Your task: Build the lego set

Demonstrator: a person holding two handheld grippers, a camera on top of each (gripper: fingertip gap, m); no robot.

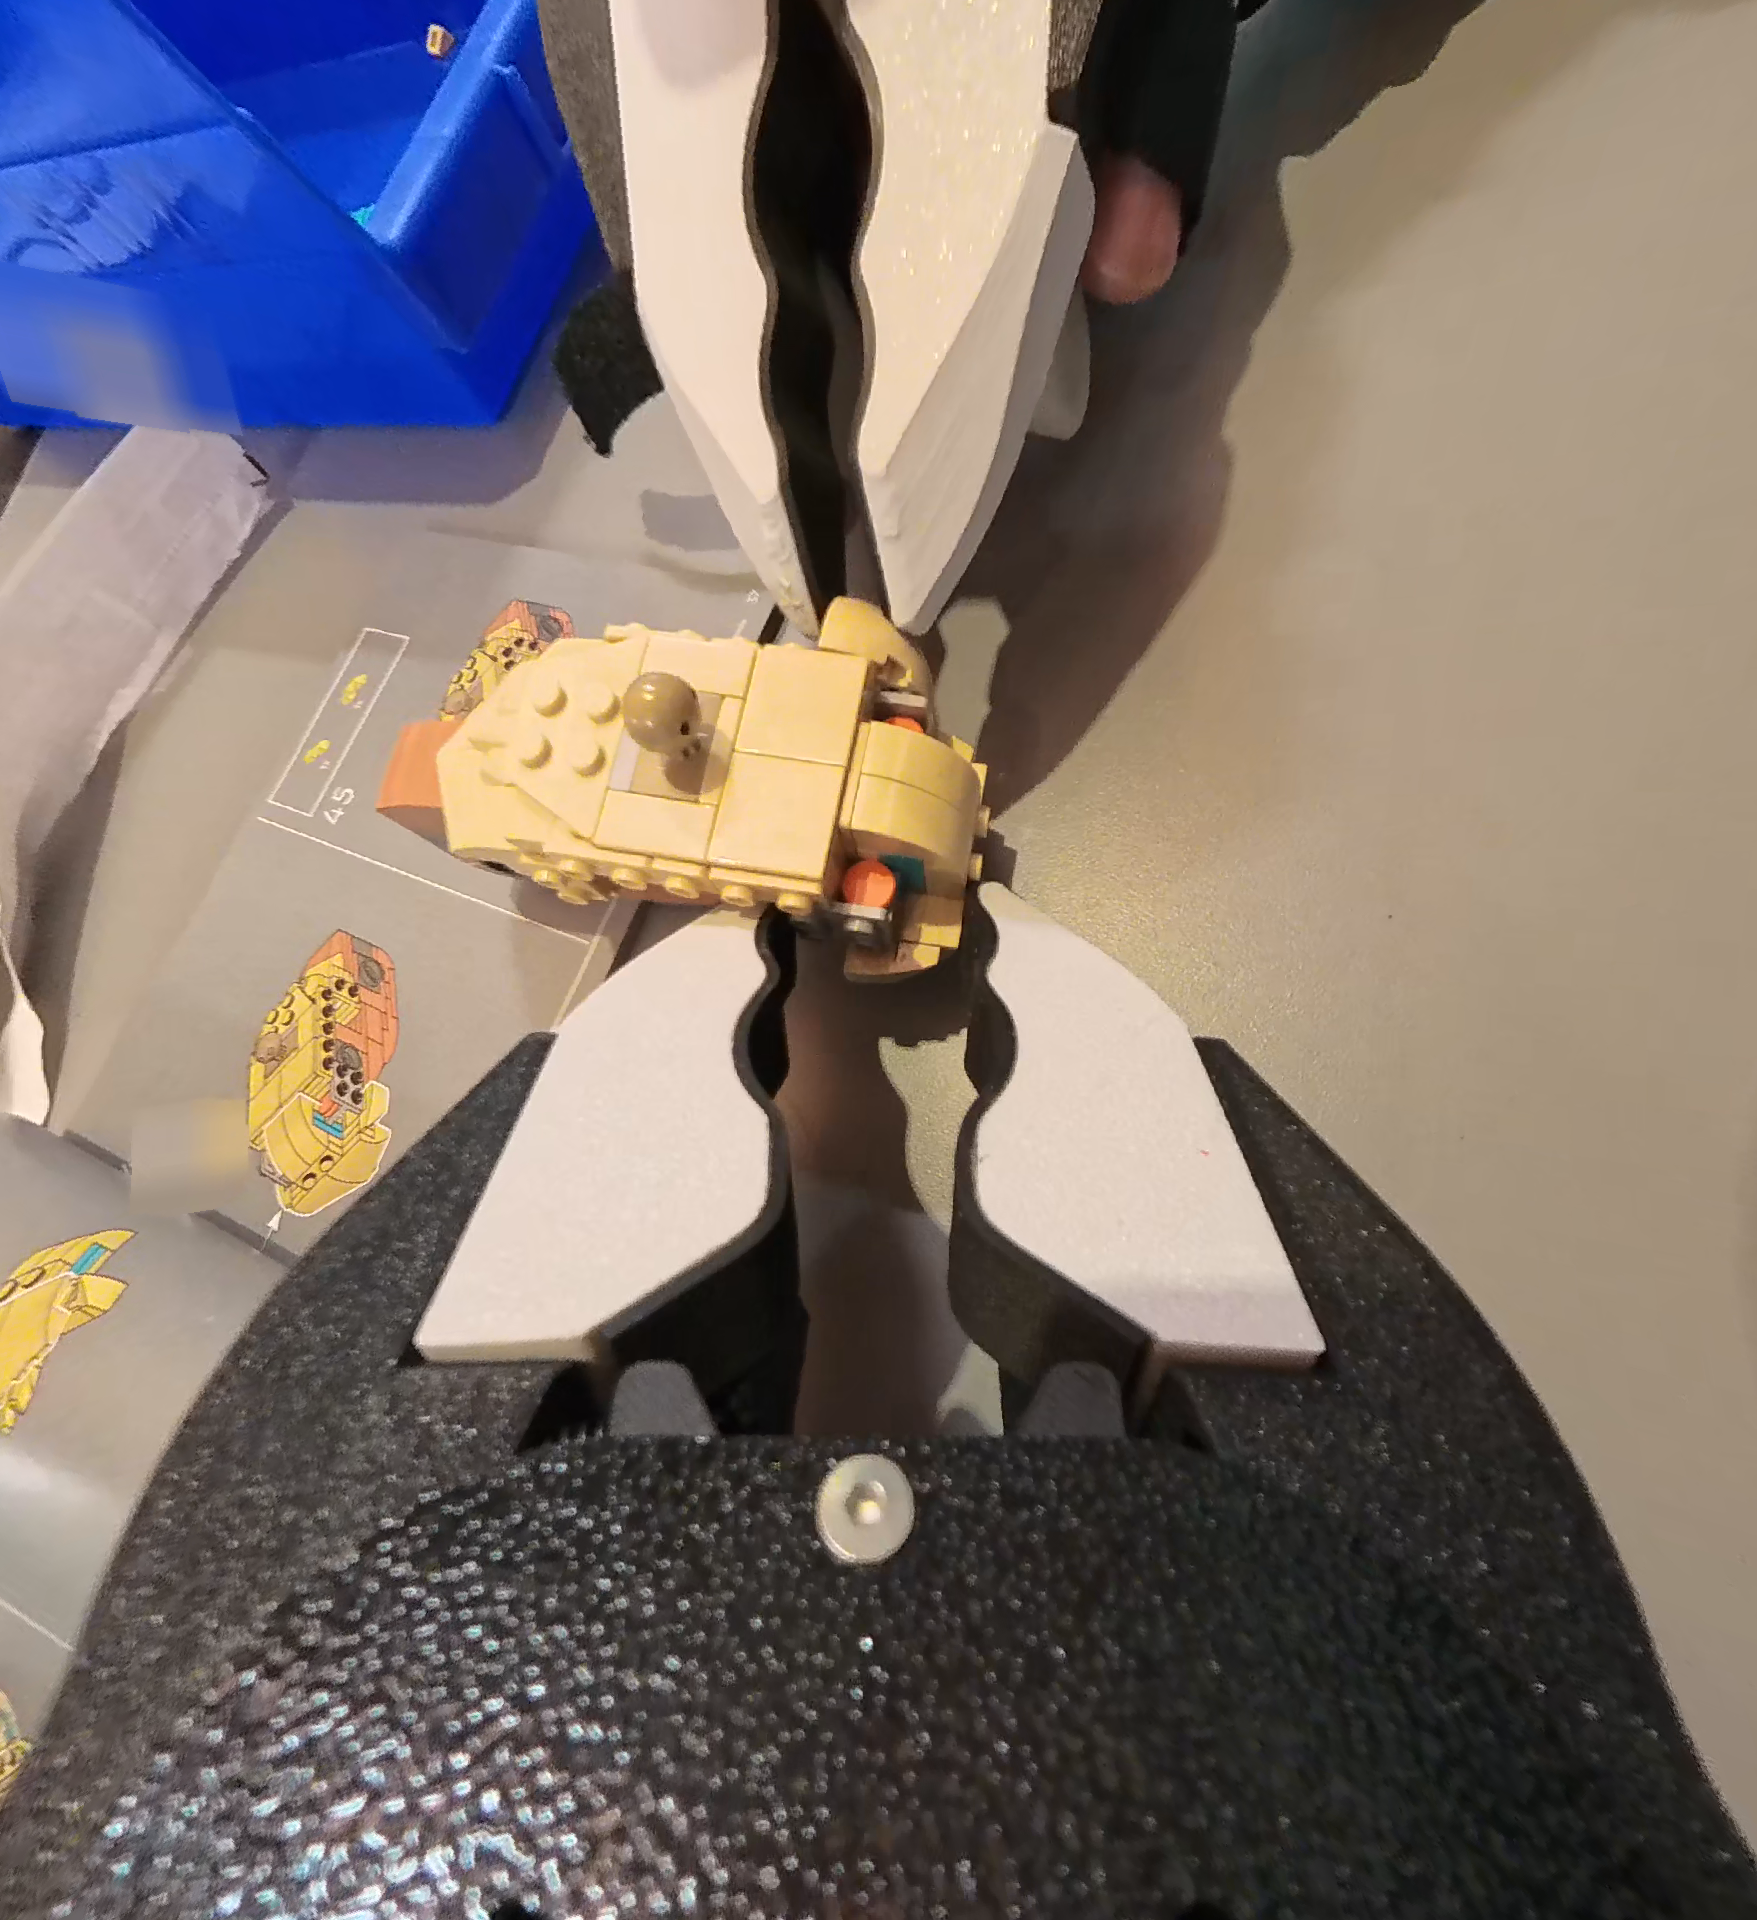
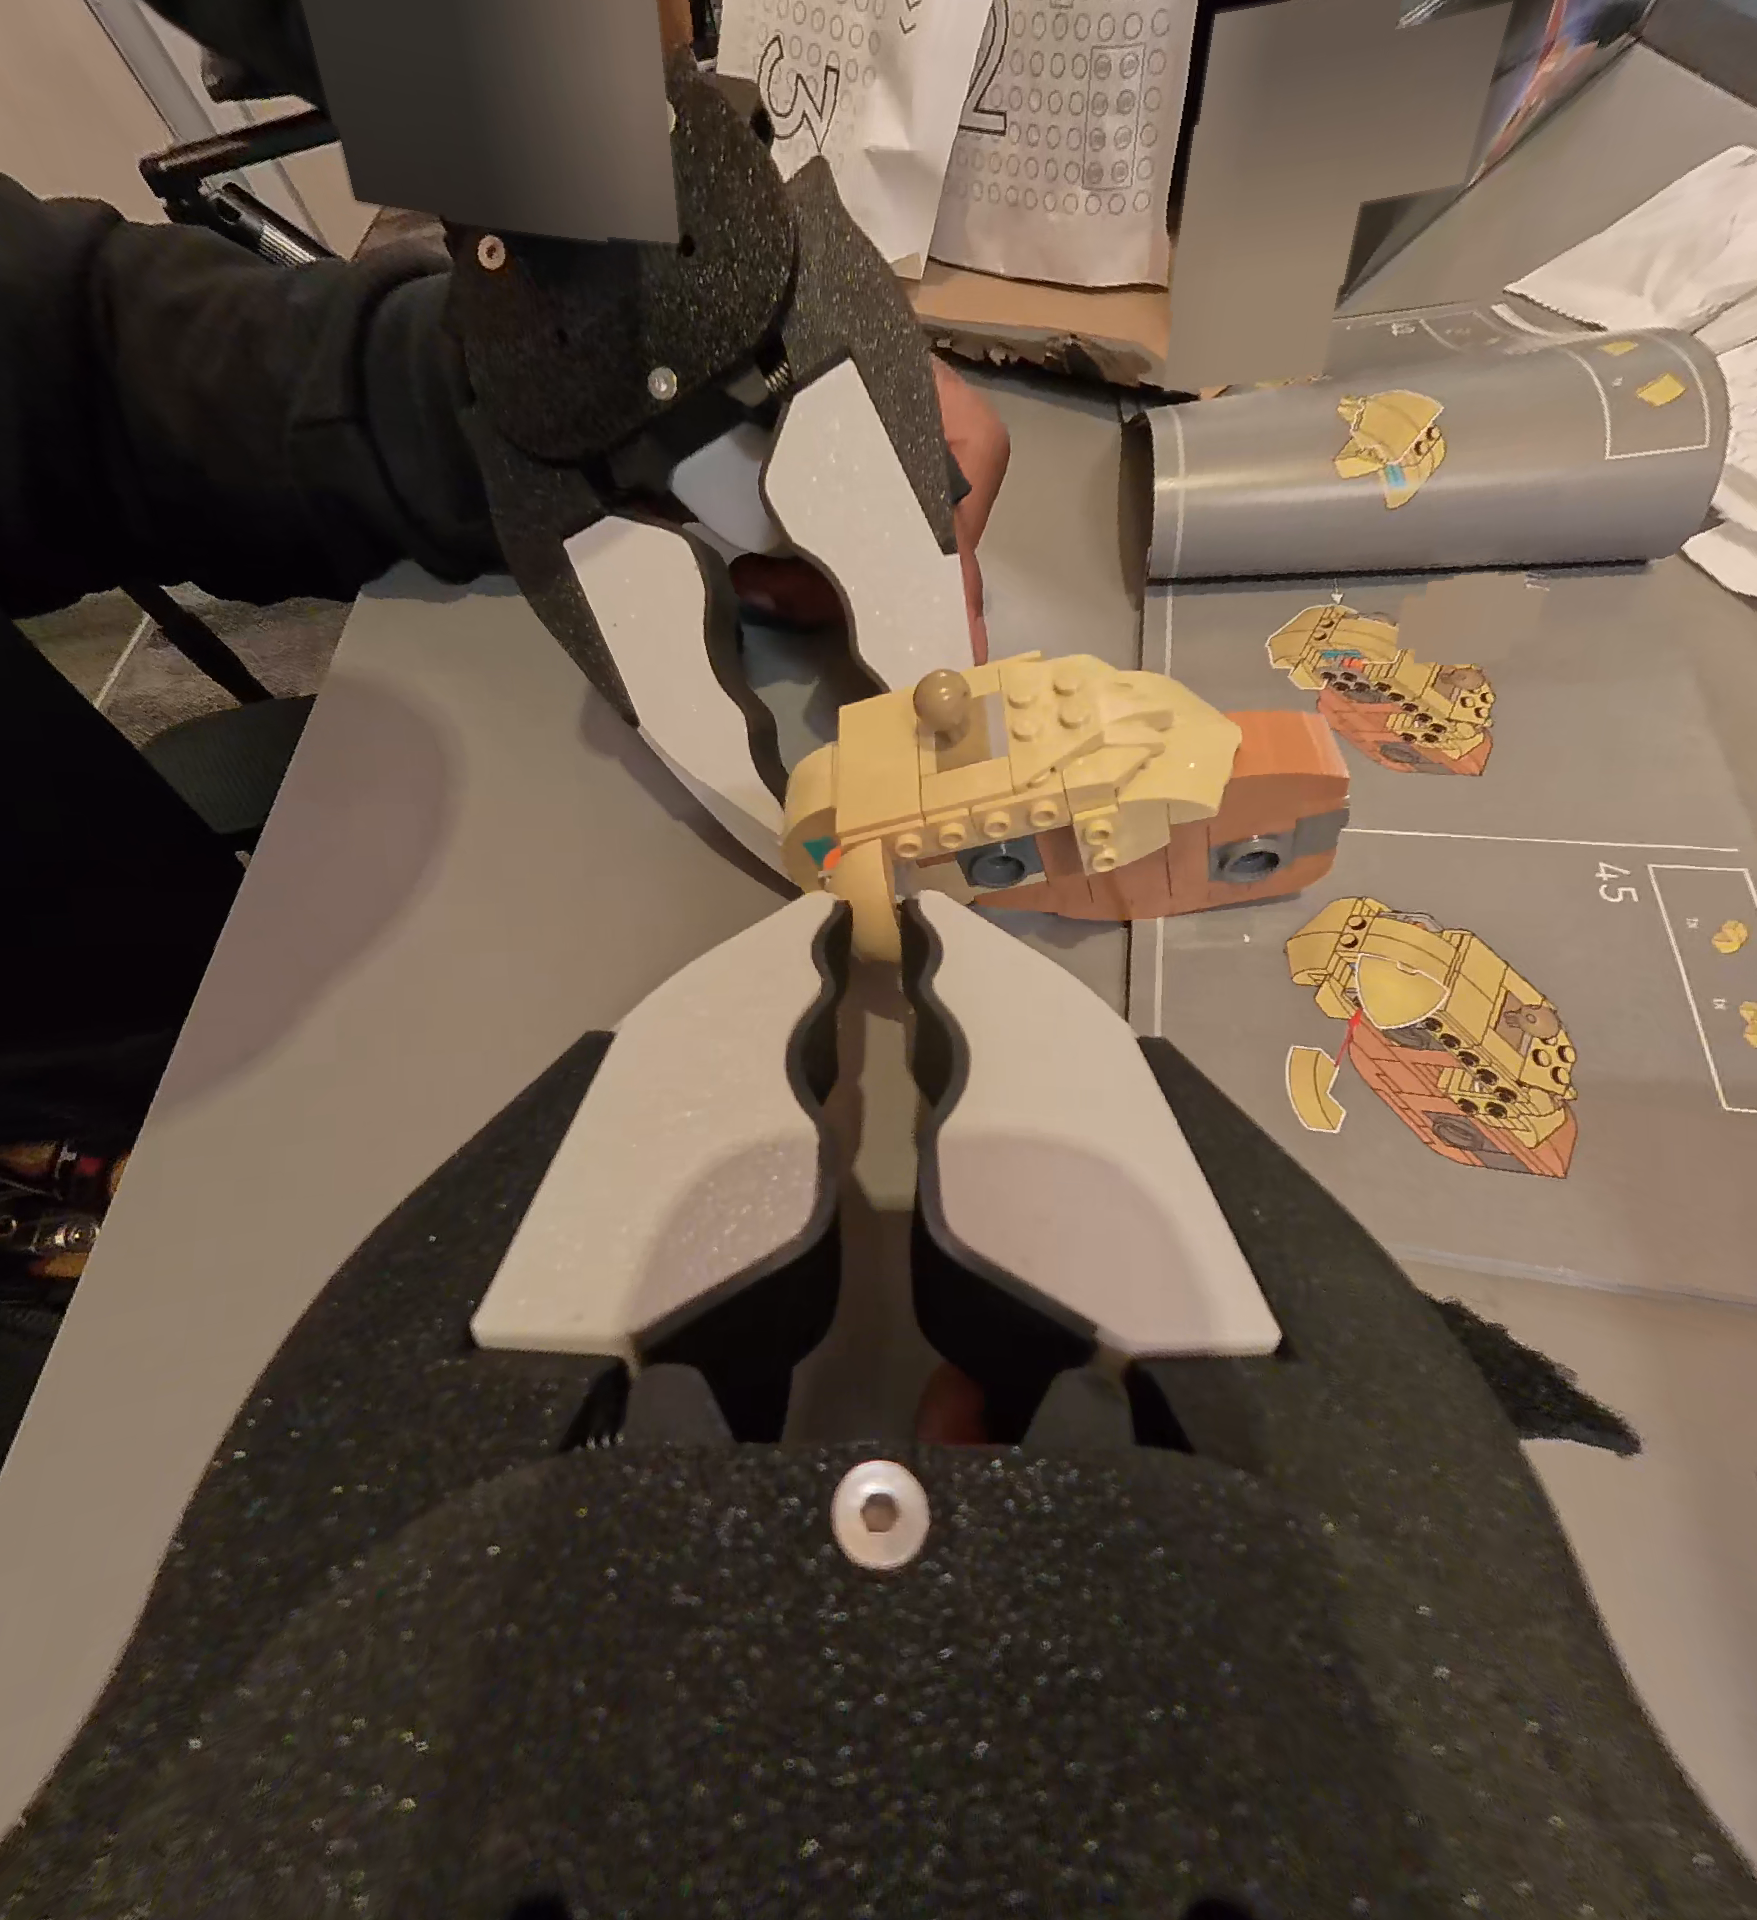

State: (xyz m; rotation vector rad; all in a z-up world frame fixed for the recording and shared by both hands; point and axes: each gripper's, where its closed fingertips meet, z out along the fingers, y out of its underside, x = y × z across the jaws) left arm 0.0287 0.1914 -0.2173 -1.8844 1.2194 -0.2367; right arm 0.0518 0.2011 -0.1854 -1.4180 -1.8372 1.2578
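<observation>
The right gripper [image 2: 869, 914] pinches a tan curved piece [image 2: 874, 914] against the rear of the tan and brown brick model [image 2: 1040, 800], at the instruction sheet's [image 2: 1476, 1195] edge. The left gripper [image 1: 879, 920], jaws moderately apart, grips the model's rear. Bare table [image 1: 1476, 727] lies beyond.

A grey table [image 2: 354, 935] carried an open grey instruction booklet [image 2: 1476, 1226], one page curled into a roll. A tan-and-brown brick-built model [image 2: 1165, 831] rested across the booklet's edge and the bare tabletop. A blue plastic bin [image 1: 230, 260] stood beyond the booklet, with crumpled white paper bags [image 2: 1684, 260] lying nearby and a torn cardboard box [image 2: 1040, 312] behind.
</observation>
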